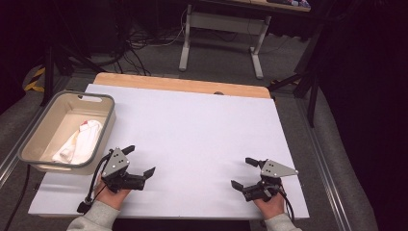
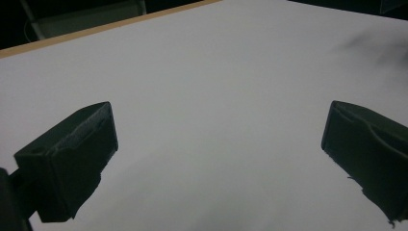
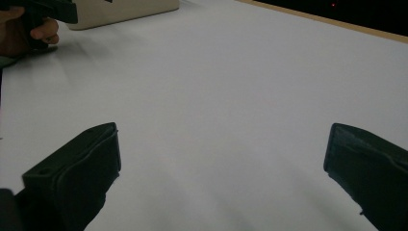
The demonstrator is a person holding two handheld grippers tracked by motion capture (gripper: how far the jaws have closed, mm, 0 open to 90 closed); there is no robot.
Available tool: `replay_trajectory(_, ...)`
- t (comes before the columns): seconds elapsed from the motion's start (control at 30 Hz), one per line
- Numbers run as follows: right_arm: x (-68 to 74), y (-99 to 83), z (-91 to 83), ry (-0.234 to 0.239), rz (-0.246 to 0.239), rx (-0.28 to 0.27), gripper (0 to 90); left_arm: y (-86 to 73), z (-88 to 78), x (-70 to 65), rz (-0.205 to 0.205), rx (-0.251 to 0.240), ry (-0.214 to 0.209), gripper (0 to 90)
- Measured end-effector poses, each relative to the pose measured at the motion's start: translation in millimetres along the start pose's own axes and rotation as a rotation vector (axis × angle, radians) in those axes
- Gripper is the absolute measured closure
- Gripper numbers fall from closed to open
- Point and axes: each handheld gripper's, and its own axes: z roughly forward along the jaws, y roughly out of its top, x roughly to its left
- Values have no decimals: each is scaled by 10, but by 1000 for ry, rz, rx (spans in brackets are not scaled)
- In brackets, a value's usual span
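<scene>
A dim room with grey carpet is lying beyond my desk [image 1: 192,125], which is wearing a white sheet with a strip of bare wood showing along its far edge, and a second table's pale legs [image 1: 185,45] are standing further back among loose cables on the floor. I am holding my left claw [image 1: 143,160] low over the near left part of the sheet, its jaws gaping as wide as they go and gripping nothing; looking along them in the left gripper view, the left claw [image 2: 219,139] is framing nothing but bare white sheet. My right claw [image 1: 244,172] is hovering over the near right part, well apart from the left one, jaws just as wide and just as empty, and in the right gripper view the right claw [image 3: 221,159] is facing across the sheet towards my left hand [image 3: 29,31]. A beige bin [image 1: 108,103] is sitting at the desk's left edge, just beside my left claw, and a white cloth [image 1: 79,142] with a touch of red is lying bunched inside it.
</scene>
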Motion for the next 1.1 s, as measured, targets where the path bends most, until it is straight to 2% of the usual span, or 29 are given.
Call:
replay_trajectory(0.27,-2,-1,6,-1,-3,7,0,16,3,-3,14,16,-7,0)
replay_trajectory(0.5,0,-1,20,4,-1,19,2,33,2,-1,3,33,-9,0)
replay_trajectory(0.7,-2,0,26,10,4,30,3,42,0,0,1,28,-34,0)
replay_trajectory(0.8,-2,-1,25,9,3,32,3,44,-1,0,-3,26,-33,0)
replay_trajectory(0.97,-2,-1,27,7,3,31,3,64,-10,-7,23,26,-25,0)
replay_trajectory(1.1,-2,-2,31,7,4,36,3,83,-15,-11,18,34,-24,0)
